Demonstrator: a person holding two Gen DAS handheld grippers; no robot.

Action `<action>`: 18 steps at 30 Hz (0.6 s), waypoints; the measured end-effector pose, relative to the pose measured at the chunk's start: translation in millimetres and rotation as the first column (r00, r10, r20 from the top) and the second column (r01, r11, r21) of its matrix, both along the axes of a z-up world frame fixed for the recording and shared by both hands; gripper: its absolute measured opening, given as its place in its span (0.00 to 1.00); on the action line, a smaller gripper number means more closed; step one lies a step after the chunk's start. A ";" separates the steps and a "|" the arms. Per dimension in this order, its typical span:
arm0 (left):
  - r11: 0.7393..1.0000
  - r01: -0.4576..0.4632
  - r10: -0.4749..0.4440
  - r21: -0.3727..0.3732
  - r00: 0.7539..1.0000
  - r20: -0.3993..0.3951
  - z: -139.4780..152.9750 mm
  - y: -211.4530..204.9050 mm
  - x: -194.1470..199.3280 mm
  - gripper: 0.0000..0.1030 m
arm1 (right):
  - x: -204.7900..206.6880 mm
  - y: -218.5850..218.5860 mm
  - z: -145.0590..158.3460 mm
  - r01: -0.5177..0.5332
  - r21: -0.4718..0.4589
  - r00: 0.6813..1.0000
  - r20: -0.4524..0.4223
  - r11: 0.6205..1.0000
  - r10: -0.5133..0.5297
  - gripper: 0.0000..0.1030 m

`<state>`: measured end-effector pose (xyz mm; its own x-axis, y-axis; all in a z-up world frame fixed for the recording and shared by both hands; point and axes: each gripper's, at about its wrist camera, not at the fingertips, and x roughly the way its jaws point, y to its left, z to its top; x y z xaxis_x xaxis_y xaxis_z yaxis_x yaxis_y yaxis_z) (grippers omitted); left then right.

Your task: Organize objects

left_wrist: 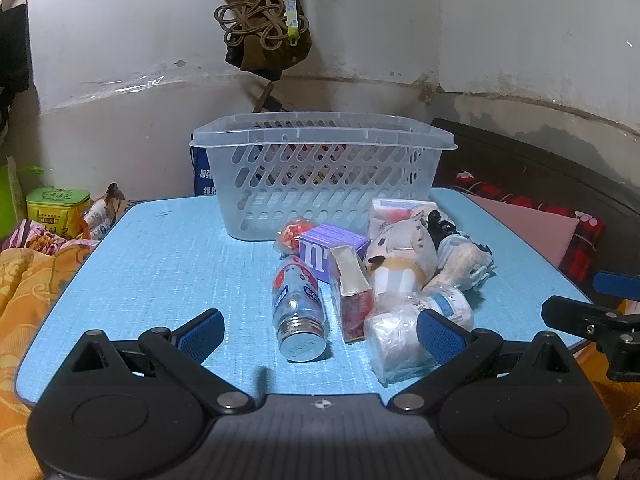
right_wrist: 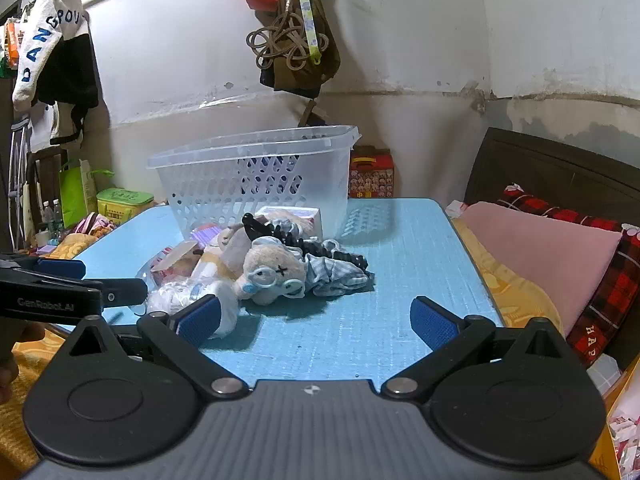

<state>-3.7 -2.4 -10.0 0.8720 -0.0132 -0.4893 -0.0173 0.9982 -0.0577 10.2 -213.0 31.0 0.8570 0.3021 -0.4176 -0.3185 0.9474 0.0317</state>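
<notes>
Left wrist view: the left gripper (left_wrist: 320, 330) is held wide apart above the near edge of the blue bench (left_wrist: 160, 280), with nothing between its pads; on the far left, off the bench, a green tin (left_wrist: 58, 210) is seen, its lid on and its contents hidden; at the back of the bench a clear slotted basket (left_wrist: 324, 176) stands upright, and whether anything lies inside cannot be told, since the colours seen through its slots may belong to things behind it; in front of the basket the loose things are heaped on the bench and not in any container; a bottle (left_wrist: 298, 308) lies on its side with its metal cap toward the camera; just right of it a red carton (left_wrist: 354, 300) is tilted, its top flap torn open; behind these a purple box (left_wrist: 332, 250) lies flat; a plush toy (left_wrist: 400, 256) leans against the carton; a plastic-wrapped roll (left_wrist: 394, 344) lies nearest, touching the gripper's right pad. Right wrist view: the right gripper (right_wrist: 316, 322) is likewise spread wide and holds nothing; the heap is seen left of centre; a bed (right_wrist: 552, 240) lies to the right.
</notes>
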 end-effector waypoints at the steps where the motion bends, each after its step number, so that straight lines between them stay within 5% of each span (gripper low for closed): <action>1: 1.000 0.002 -0.002 -0.001 1.000 -0.001 0.0 0.1 -0.1 1.00 | 0.1 -0.6 -0.3 0.001 0.000 1.000 -0.001 1.000 -0.001 1.00; 18: 1.000 0.009 -0.009 -0.006 1.000 0.000 -1.1 0.0 0.9 1.00 | -0.5 -6.5 -2.8 -0.004 0.007 1.000 -0.003 1.000 0.004 1.00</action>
<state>-2.8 -2.4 -11.1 0.8721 -0.0241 -0.4888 -0.0084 0.9979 -0.0641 9.8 -219.5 28.2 0.8544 0.3086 -0.4180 -0.3225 0.9458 0.0392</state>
